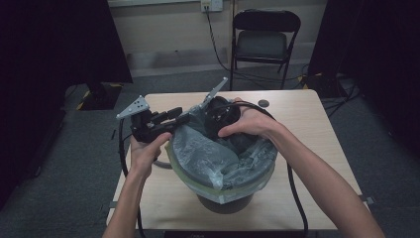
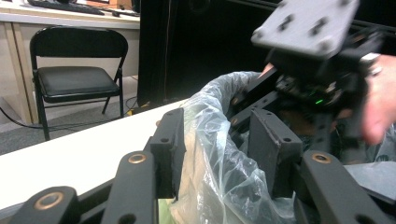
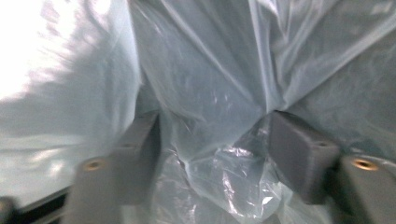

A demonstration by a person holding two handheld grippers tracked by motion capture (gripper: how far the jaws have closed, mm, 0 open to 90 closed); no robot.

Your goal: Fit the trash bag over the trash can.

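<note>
Lining work: a translucent grey plastic bag [image 1: 218,156] was seen being handled inside a round dark bin [image 1: 225,202] by two hand-held grippers.
Bag position: the bag was draped inside the bin, its edge folded out over the rim, which showed pale green at the left and front; the plastic was crumpled and loose inside.
Bin position: the bin was stood on the light wooden table [image 1: 307,144], near the middle and toward the person's side.
Left gripper [image 1: 173,116]: it was held level at the bin's left rim, pointed toward the bag, with the grey three-cornered plate on top.
Left jaws: in the left gripper view a raised fold of the bag [image 2: 210,140] was seen between the two black pads, lying against the left pad; the jaws were parted about halfway, and a firm clamp could not be told.
Right gripper [image 1: 220,119]: it was held by the right hand [image 1: 250,121] over the far rim, tipped down into the bag.
Right jaws: in the right gripper view they were spread wide, with wrinkled plastic [image 3: 215,154] bunched between them but not pressed; released.
Background: a black folding chair [image 1: 265,34] was stood behind the table, well apart.
</note>
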